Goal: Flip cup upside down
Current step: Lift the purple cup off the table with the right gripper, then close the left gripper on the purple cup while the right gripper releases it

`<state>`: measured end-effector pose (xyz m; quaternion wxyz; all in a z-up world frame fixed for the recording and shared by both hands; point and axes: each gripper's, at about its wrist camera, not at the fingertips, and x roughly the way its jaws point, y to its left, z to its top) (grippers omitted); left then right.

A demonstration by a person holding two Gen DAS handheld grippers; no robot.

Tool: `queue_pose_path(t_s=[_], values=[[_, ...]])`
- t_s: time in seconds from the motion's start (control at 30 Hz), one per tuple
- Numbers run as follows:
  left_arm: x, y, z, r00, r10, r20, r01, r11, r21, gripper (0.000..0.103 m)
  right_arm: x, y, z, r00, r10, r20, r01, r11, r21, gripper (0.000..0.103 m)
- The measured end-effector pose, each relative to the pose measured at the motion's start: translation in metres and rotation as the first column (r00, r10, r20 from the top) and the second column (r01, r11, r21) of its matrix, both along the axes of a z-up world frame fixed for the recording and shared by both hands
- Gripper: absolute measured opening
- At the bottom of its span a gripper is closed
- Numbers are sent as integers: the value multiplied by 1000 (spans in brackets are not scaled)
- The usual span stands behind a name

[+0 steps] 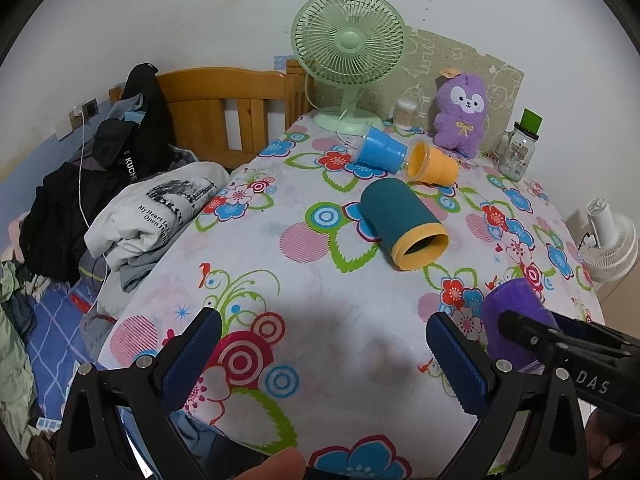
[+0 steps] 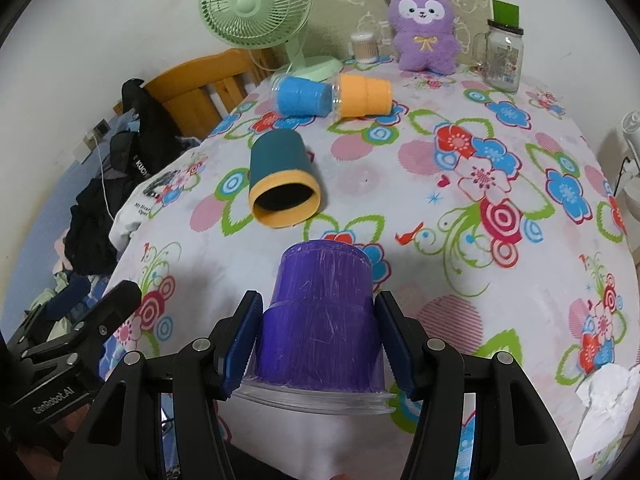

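Cups, four: purple cup (image 2: pixel 320 312) clamped in right hand-held gripper (image 2: pixel 320 340) above the desk's (image 2: pixel 400 184) near edge, rim toward camera; three lying farther back. Left hand-held gripper (image 1: pixel 324 360) spread wide, holding nothing.

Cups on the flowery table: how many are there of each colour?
Purple cup, held in the right gripper: 1
Teal cup with a yellow rim, lying on its side: 1
Blue cup, lying on its side: 1
Orange cup, lying on its side: 1
Total: 4 cups
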<state>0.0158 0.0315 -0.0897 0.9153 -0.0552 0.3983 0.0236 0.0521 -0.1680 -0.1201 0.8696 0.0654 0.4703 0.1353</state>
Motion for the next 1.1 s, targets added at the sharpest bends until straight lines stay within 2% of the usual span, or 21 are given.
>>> queue_pose_path(t_s=[0.37, 0.67, 0.73, 0.8, 1.1], values=[[0, -5, 1, 1000, -15, 3, 15, 1000, 1, 103, -1, -6, 5, 1000, -13, 6, 13, 1000, 9, 61], [2, -7, -1, 1000, -19, -5, 19, 1000, 5, 103, 6, -4, -12, 999, 2, -40, -1, 1000, 13, 63], [2, -7, -2, 1000, -18, -7, 18, 1000, 3, 103, 8, 0, -17, 998, 12, -56, -13, 1000, -18, 68], [3, -7, -3, 1000, -18, -9, 18, 1000, 5, 103, 9, 3, -20, 998, 15, -65, -17, 999, -27, 84], [8, -7, -7, 999, -23, -31, 23, 1000, -8, 103, 7, -2, -13, 999, 16, -52, -18, 999, -30, 86]])
